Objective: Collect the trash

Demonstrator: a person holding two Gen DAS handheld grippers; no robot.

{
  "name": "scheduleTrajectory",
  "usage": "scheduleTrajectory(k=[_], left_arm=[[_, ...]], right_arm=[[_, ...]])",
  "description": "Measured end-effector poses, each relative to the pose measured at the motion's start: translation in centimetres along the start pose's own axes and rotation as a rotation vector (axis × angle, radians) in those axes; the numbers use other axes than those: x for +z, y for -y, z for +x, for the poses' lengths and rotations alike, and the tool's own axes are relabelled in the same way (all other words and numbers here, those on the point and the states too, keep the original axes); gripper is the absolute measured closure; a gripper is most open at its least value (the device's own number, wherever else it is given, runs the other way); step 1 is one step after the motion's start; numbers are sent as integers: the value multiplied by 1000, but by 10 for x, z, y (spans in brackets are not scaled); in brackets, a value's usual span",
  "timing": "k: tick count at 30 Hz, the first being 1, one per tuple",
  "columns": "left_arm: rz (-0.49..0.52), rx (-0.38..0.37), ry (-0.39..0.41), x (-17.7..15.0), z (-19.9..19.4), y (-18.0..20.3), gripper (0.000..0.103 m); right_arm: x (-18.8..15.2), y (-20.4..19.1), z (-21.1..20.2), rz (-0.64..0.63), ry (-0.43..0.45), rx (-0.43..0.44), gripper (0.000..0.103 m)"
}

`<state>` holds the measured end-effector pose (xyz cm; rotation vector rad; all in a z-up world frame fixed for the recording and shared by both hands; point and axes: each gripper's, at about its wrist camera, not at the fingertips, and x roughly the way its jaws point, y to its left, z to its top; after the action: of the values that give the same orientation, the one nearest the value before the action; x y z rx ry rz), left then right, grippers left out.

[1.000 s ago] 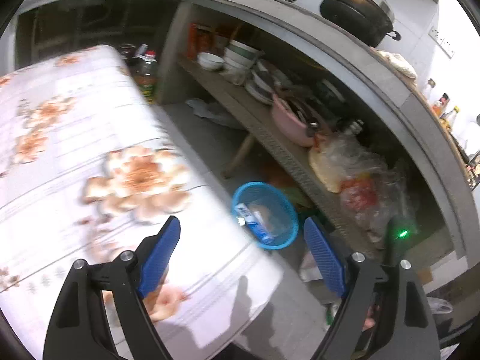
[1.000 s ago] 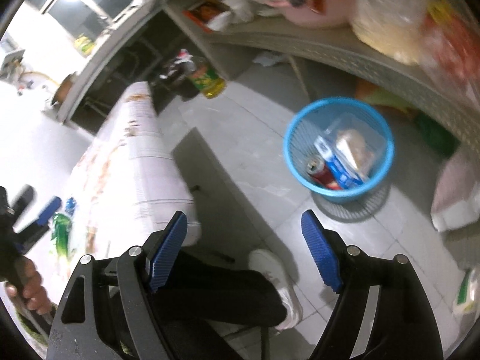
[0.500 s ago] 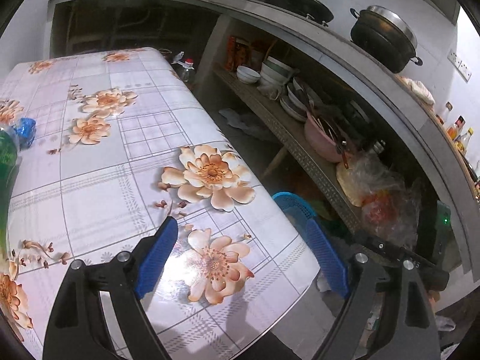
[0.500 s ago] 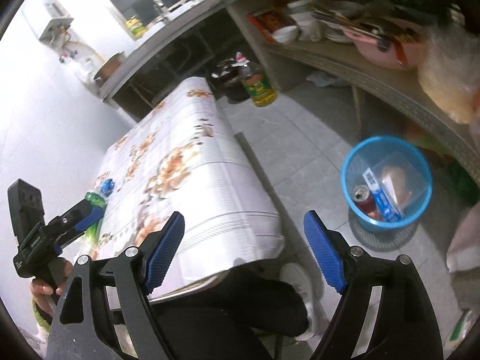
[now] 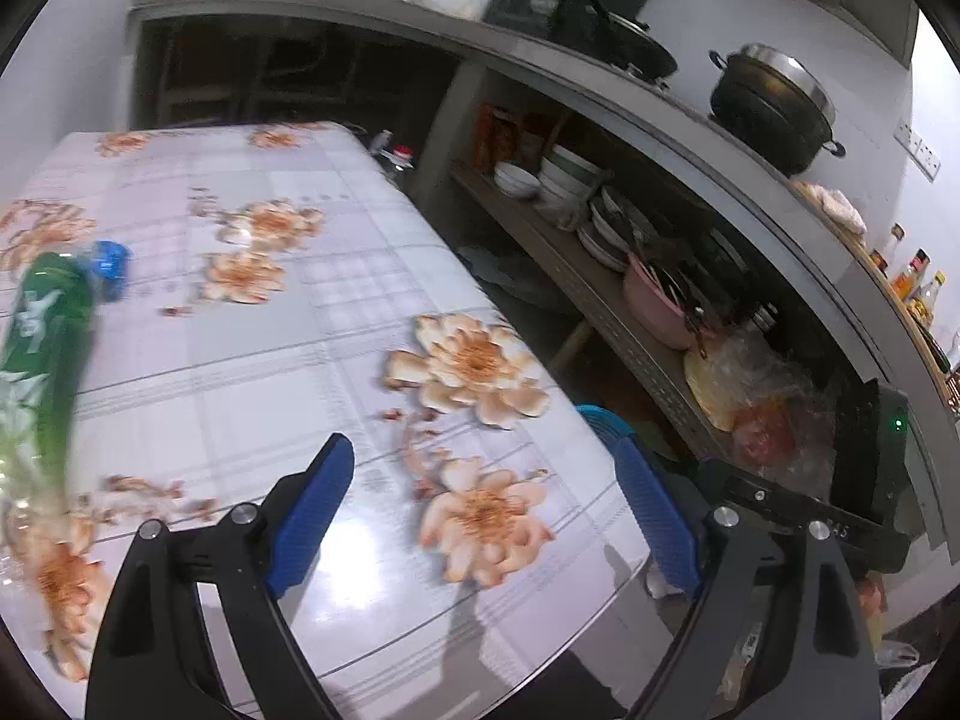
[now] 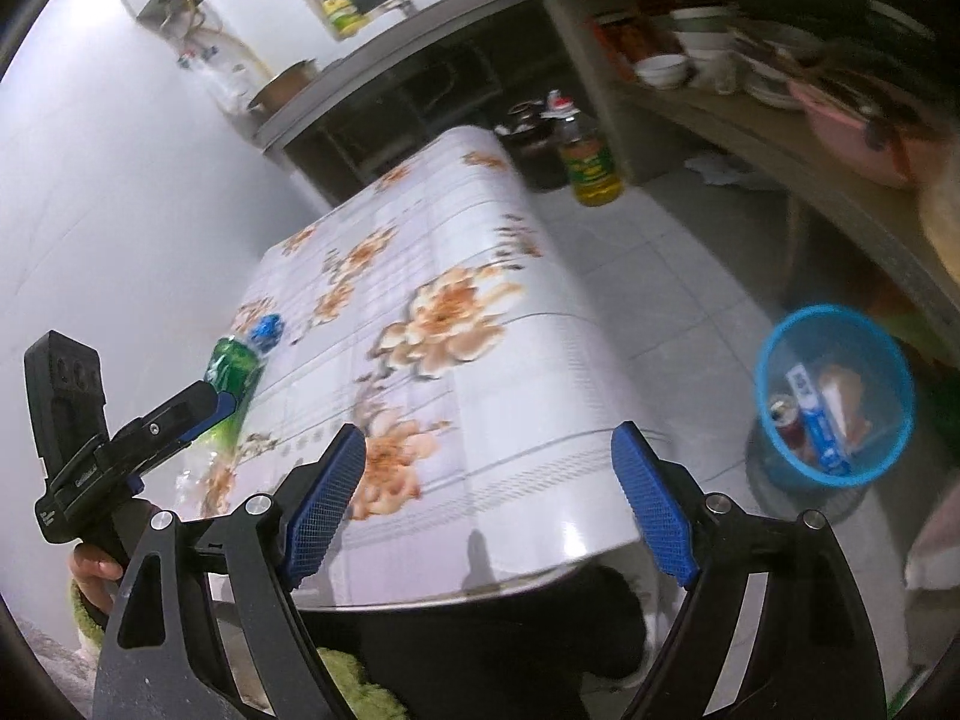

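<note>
A green plastic bottle (image 5: 42,354) with a blue cap (image 5: 111,264) lies on the floral table (image 5: 288,324) at the left; it also shows in the right wrist view (image 6: 231,369). My left gripper (image 5: 480,510) is open and empty above the table's near right part, right of the bottle; it also shows in the right wrist view (image 6: 186,414), close to the bottle. My right gripper (image 6: 486,498) is open and empty over the table's near edge. A blue trash basket (image 6: 834,396) stands on the floor right of the table and holds a can and wrappers; only its rim (image 5: 600,417) shows in the left wrist view.
A low shelf (image 5: 600,276) with bowls, plates and a pink basin runs along the right. A black pot (image 5: 771,102) sits on the counter above. An oil bottle (image 6: 591,162) stands on the floor beyond the table. Bags lie near the basket.
Both grippers have swung from the floor and basket back up toward the table. The green bottle has come into the left wrist view. Both stay open.
</note>
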<state>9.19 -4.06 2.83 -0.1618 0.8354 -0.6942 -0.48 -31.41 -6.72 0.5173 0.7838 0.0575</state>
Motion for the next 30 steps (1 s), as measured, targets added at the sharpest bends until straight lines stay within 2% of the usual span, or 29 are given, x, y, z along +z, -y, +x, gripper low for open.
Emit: scheduleTrajectory(k=[7,13,17,20,22,24,25,26,30], left_arm=[[-44,119,93,-5,-51,-37,14],[-111,274,189,-8,-94,-90,12],[-209,383,171,-3,-92,-140,12],[-256,423,130,0,-77,-172,12],[-275,405,105,0,-68,-182,12],[-290,354,87,-2,-62,-185,13],[-291,292,81,-2,-61,-184,13],[-283,261,87,-2,-61,-180,13],[-241,-5,123,-1,-71,-159,12]], right_arm=[[8,-41,41,-60,-79,109,23],[12,-82,63,-91,-132,205,23],[12,-99,69,-123,-158,224,23],[11,-106,75,-123,-174,233,23],[11,-109,77,-121,-180,231,23],[12,-112,79,-125,-187,225,23],[13,-114,81,-127,-192,223,23],[14,-115,83,-128,-196,225,23],[25,-127,96,-130,-217,250,23]])
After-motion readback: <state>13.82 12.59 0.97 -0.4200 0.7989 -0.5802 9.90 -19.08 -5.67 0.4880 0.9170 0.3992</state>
